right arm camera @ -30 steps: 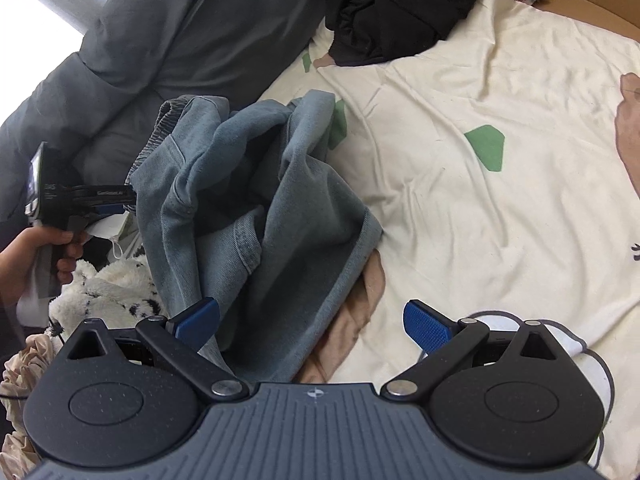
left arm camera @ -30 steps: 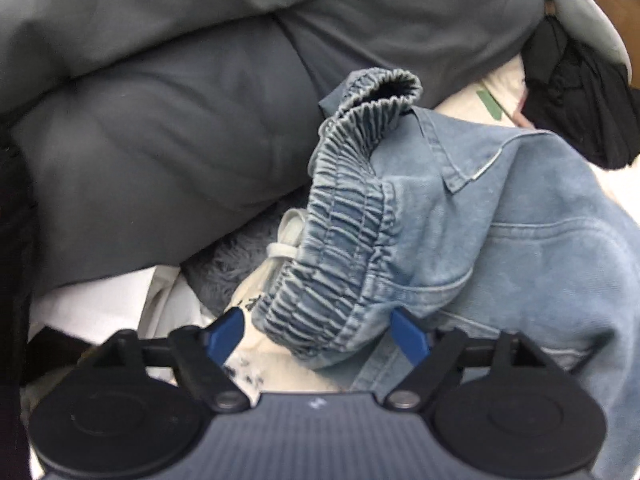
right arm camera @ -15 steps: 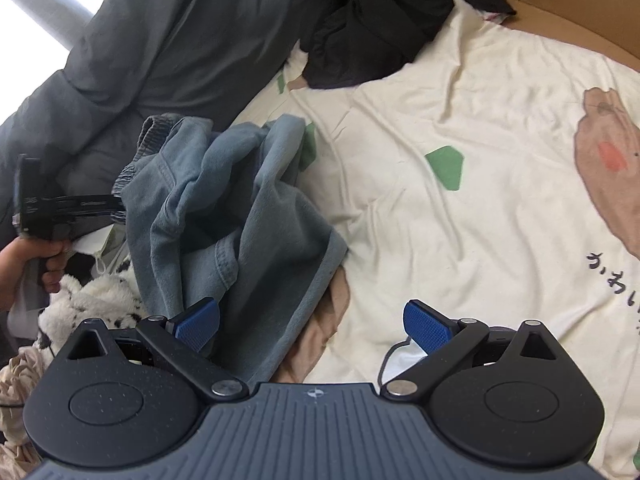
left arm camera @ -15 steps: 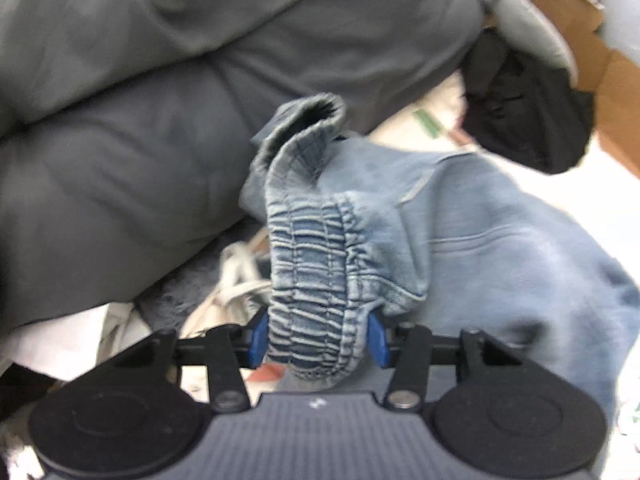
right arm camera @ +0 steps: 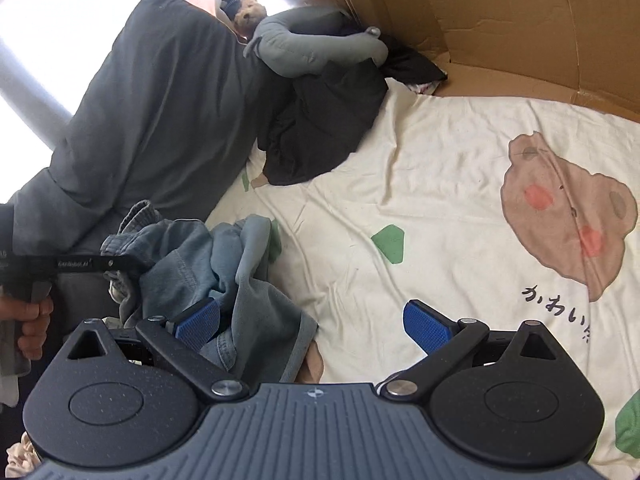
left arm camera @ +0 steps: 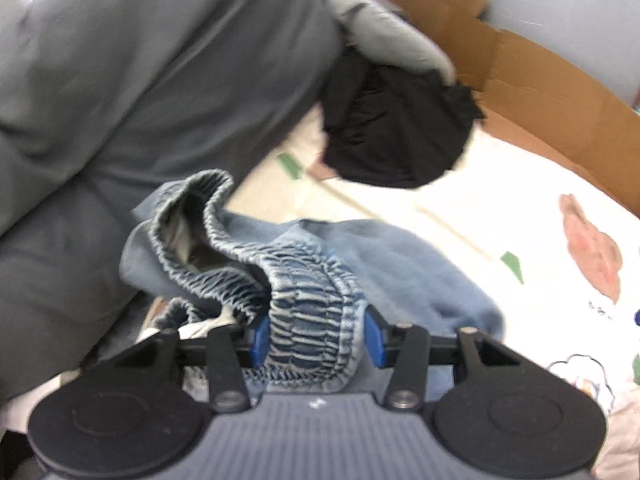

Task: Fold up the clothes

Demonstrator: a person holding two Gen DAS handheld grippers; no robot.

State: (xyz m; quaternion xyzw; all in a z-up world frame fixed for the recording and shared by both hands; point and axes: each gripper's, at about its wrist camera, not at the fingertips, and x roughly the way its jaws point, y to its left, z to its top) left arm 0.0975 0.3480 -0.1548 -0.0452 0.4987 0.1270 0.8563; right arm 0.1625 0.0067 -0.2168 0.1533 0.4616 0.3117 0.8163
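Note:
A crumpled pair of light blue denim shorts with a gathered elastic waistband lies on the cream printed bedsheet. My left gripper is shut on the waistband and holds it up off the bed. In the right wrist view the shorts sit at lower left, with the left gripper gripping their far end. My right gripper is open and empty, its left pad over the near edge of the shorts.
A large grey duvet fills the left side. A black garment and a grey plush toy lie at the back. A cardboard wall borders the far edge. A white spotted fabric lies under the shorts.
My left gripper closed on the shorts' waistband and lifted it, swinging toward the bed. My right gripper stayed open and drew back, so more of the sheet shows.

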